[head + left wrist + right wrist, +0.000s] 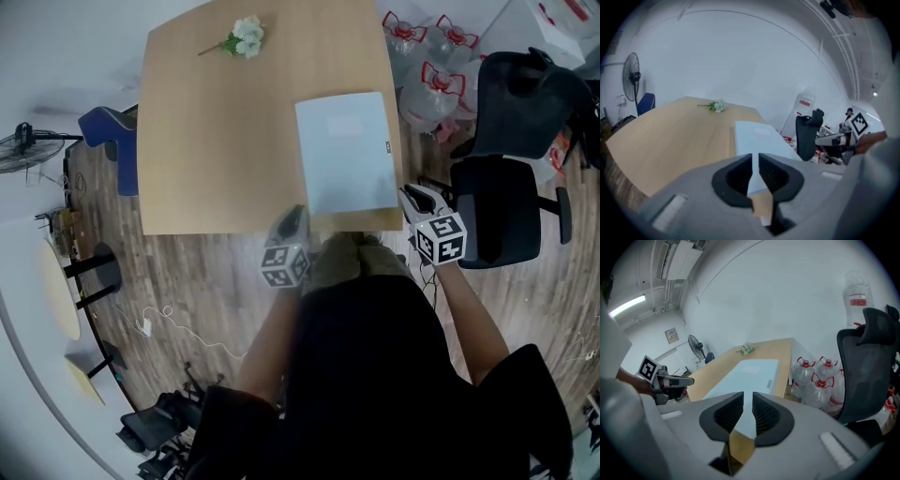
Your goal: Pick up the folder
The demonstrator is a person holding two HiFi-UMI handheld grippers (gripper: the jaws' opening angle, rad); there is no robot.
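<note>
The pale blue-white folder [345, 155] lies flat on the wooden table [225, 131], near its front right corner. It shows ahead of the jaws in the left gripper view as the folder [757, 136] and in the right gripper view as the folder [750, 376]. My left gripper [292, 217] hangs just short of the table's front edge, left of the folder's near corner. My right gripper [412, 199] is off the table's right front corner. Neither touches the folder. Both pairs of jaws stand a narrow slit apart with nothing between them.
A small bunch of white flowers [246, 37] lies at the table's far edge. A black office chair [511, 187] stands close on the right, with several water bottles [431, 66] behind it. A blue chair [112, 141] and a floor fan [23, 150] are on the left.
</note>
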